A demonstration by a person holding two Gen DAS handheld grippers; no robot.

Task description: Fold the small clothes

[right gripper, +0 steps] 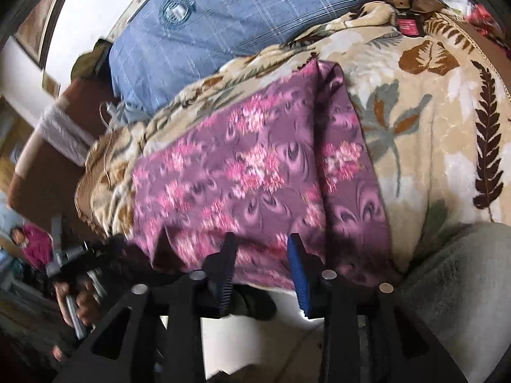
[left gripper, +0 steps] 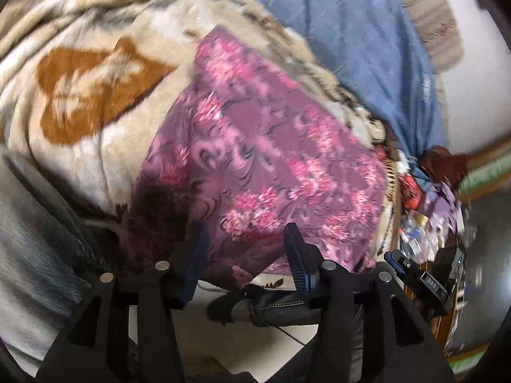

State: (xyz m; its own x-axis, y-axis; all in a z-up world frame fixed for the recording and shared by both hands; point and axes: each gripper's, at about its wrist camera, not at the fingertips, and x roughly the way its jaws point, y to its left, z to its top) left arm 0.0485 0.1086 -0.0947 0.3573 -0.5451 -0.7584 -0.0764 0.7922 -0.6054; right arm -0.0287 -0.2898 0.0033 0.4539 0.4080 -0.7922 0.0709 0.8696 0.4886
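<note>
Leaf-print blanket [right gripper: 431, 134] under purple cloth [right gripper: 255, 172]; blue pillow [right gripper: 223, 25] behind.

Both wrist cams sit low at the bed's near edge, looking forward and close across the leaf-print blanket [left gripper: 95, 146]. Shared: the purple floral cloth [left gripper: 255, 159] [right gripper: 255, 172] and blue pillow [left gripper: 367, 38] [right gripper: 223, 22] beyond. Left view blurred.
</note>
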